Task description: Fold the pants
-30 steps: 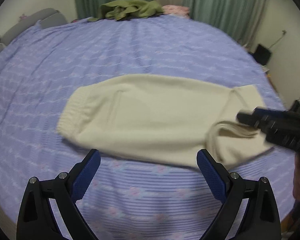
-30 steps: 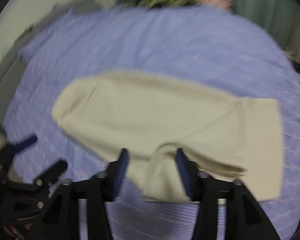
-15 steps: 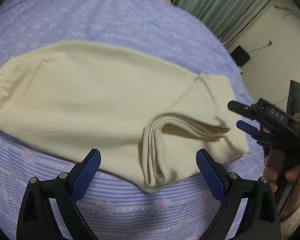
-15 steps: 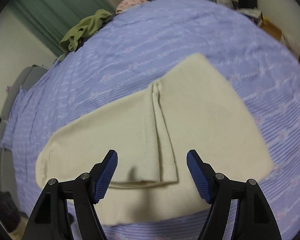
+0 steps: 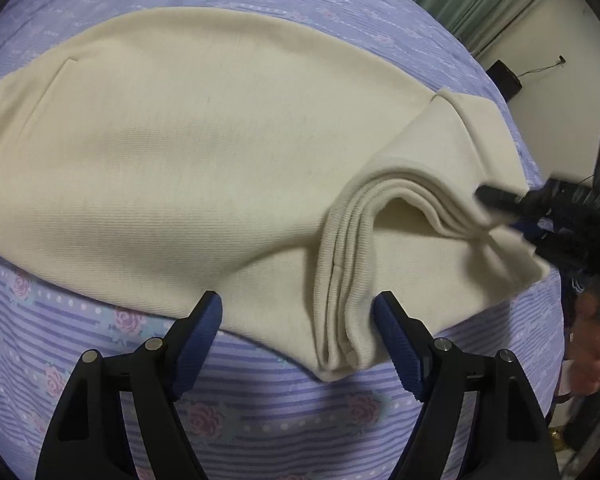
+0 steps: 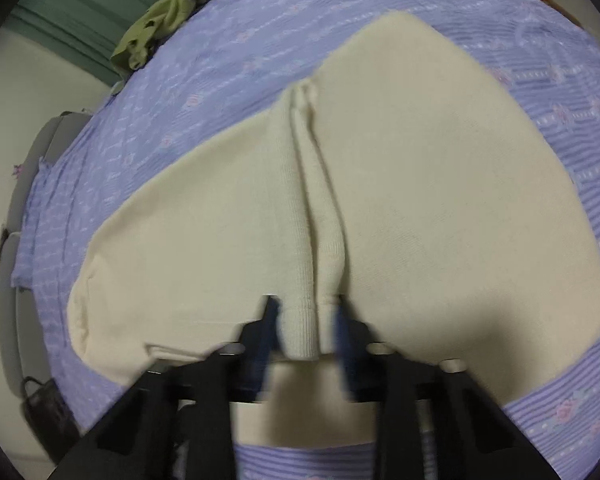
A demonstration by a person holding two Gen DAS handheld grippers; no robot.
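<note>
The left gripper (image 5: 298, 320) is closing, its pads astride the cuff stack's near corner but not yet pressing. The right gripper (image 6: 306, 332) is closing, pinching the same layered hem at its other end. The cream pants (image 5: 188, 152) lie flat on the purple bedsheet (image 5: 260, 412), with bare sheet along the near edge.

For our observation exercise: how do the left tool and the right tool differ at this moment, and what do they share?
The left tool stands wide, closing, its pads astride the cream pants' stacked cuff edges without pressing them; the right tool is narrow, closing with the bunched cuffs between its pads. The left looks sharp; the right is motion-blurred. Both have blue pads on black fingers and point down at the pants.
</note>
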